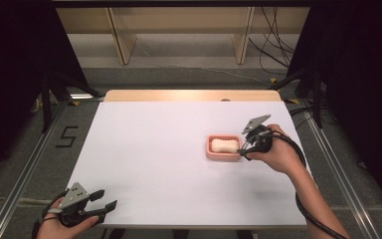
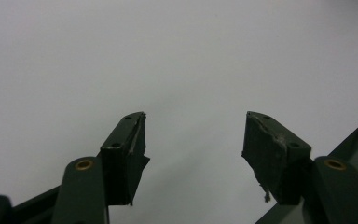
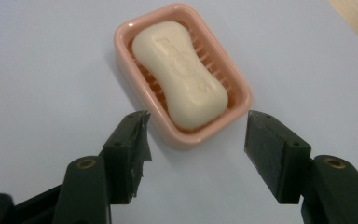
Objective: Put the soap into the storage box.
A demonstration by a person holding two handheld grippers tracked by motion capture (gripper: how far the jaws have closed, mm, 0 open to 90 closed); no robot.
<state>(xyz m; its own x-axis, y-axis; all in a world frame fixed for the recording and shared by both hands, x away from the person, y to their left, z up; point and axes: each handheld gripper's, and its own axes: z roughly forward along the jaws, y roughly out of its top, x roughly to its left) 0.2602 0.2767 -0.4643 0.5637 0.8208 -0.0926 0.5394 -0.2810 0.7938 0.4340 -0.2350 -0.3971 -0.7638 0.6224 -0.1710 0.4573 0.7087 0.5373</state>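
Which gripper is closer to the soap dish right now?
Right. The right gripper sits just beside the soap dish, open. The left gripper rests far off at the table's near left corner.

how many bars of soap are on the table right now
1. The soap bar lies in the pink soap dish on the right half of the white table, just ahead of the open right claw. Nothing looks hidden.
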